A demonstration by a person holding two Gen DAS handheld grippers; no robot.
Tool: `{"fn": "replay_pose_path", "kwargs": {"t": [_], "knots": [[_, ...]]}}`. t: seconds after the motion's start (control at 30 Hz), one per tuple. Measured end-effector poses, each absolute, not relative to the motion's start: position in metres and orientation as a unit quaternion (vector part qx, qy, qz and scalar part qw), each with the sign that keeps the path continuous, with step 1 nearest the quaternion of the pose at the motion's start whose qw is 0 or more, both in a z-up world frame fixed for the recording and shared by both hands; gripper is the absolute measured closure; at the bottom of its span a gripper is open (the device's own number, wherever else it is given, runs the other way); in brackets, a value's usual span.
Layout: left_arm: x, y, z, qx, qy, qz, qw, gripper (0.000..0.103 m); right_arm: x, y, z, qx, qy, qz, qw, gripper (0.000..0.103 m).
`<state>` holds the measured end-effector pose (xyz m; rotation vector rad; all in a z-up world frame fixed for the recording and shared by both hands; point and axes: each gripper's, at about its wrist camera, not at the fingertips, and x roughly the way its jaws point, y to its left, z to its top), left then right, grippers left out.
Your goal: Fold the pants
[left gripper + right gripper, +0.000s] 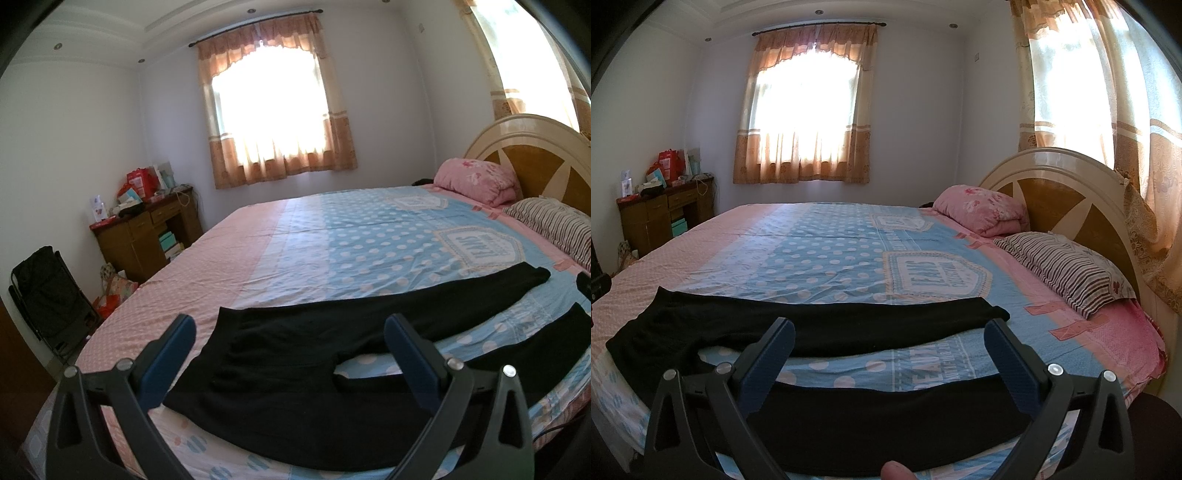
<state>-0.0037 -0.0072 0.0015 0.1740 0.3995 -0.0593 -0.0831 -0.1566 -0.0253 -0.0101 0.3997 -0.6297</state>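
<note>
Pants point(295, 373): lying spread flat along the bed's point(229, 266) near edge, long axis running waistband-left to cuffs-right.
Left gripper point(290, 354): hovering released over the waistband end.
Right gripper point(890, 363): hanging released, nearer the near leg.

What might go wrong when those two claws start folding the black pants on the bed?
1. The pants lie near the bed edge; a tug might slide them off.
2. The legs are spread apart, so a fold may end up uneven.
3. Both hand-held grippers, left and right, are open above thin dark cloth; one could pinch the sheet as well, though how near the sheet is remains unclear.
</note>
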Motion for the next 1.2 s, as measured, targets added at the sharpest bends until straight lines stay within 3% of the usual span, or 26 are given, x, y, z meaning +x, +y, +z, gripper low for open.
{"fn": "replay_pose_path", "kwargs": {"t": [0.8,1.2], "knots": [[-0.001,0.001,-0.014,0.086,0.212,-0.031,0.973,0.0,-0.082,-0.16,-0.034,0.001,0.203,-0.297,0.933,0.001],[0.116,0.074,-0.069,0.078,0.296,0.014,0.952,0.0,-0.056,-0.198,-0.078,0.018,0.256,-0.285,0.924,0.001]]}}
